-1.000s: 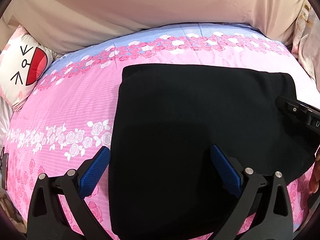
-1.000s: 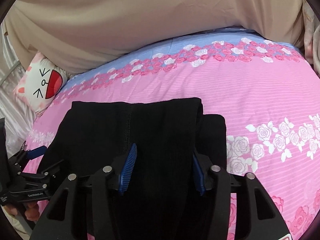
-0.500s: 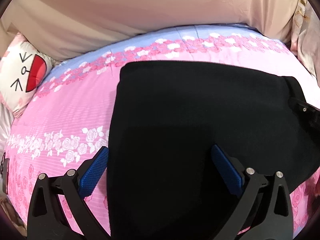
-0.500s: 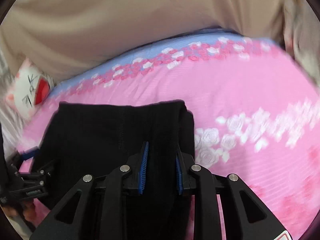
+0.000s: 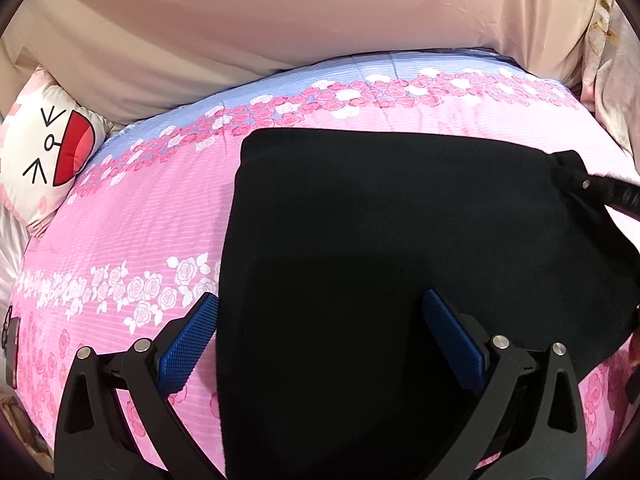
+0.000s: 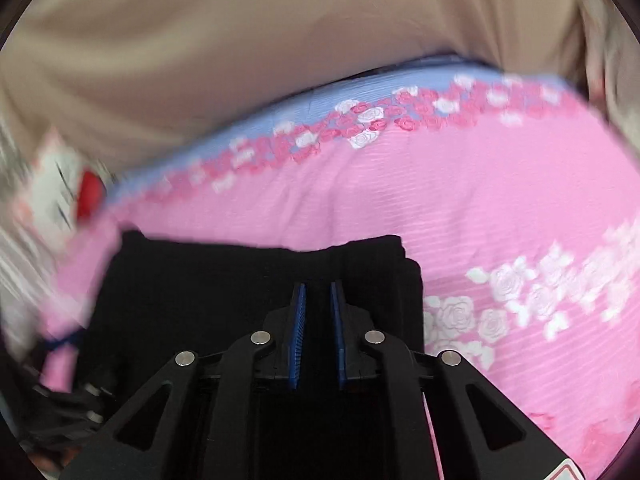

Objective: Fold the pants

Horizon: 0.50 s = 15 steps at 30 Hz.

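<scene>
The black pants (image 5: 400, 240) lie folded into a flat block on the pink flowered bedspread (image 5: 140, 220). My left gripper (image 5: 320, 324) is open and hovers over their near left edge, one blue pad off the cloth and one over it. My right gripper (image 6: 318, 300) is shut on a raised bunch of the pants (image 6: 240, 280) at their right end. In the left wrist view the right gripper (image 5: 600, 188) shows at the far right with pinched cloth at its tip. The right wrist view is blurred.
A white cartoon-face pillow (image 5: 44, 148) lies at the bed's far left; it also shows blurred in the right wrist view (image 6: 60, 192). A beige sheet (image 5: 300, 20) rises behind the bed. Bare bedspread (image 6: 500, 220) stretches right of the pants.
My right gripper has closed from open onto the right end of the pants and lifted it a little. The left gripper has stayed open and edged slightly closer to the pants.
</scene>
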Each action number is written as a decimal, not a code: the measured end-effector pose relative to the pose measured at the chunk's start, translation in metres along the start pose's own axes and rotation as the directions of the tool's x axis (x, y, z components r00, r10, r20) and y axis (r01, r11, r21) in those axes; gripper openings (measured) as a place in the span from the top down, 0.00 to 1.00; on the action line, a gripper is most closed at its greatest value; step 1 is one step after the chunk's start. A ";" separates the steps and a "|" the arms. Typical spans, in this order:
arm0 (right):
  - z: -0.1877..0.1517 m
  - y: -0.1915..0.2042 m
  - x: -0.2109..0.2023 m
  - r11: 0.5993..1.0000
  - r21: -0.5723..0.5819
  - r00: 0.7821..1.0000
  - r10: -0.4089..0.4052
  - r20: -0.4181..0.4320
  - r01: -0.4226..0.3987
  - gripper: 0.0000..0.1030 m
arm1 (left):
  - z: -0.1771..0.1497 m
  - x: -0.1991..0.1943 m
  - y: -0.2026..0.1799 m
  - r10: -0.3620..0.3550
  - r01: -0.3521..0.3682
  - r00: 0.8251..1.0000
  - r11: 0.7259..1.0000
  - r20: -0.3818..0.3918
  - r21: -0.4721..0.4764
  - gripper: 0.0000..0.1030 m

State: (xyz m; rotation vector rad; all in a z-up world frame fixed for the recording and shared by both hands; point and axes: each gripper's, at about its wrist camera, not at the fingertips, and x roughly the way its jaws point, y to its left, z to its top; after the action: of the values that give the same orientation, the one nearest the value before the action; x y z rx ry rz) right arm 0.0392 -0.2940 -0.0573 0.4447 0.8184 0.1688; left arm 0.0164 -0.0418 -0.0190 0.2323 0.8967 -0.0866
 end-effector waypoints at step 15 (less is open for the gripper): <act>-0.096 0.007 -0.098 0.995 -0.096 1.000 -0.013 0.021 0.015 0.54 | -0.045 -0.035 0.052 -0.051 0.050 0.998 0.997 -0.028 -0.053 0.05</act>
State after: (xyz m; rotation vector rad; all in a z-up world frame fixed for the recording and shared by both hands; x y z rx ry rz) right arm -0.0974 -0.2876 -0.0464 0.3492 0.7895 0.1900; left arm -0.0309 0.0183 -0.0101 0.1626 0.9328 -0.1068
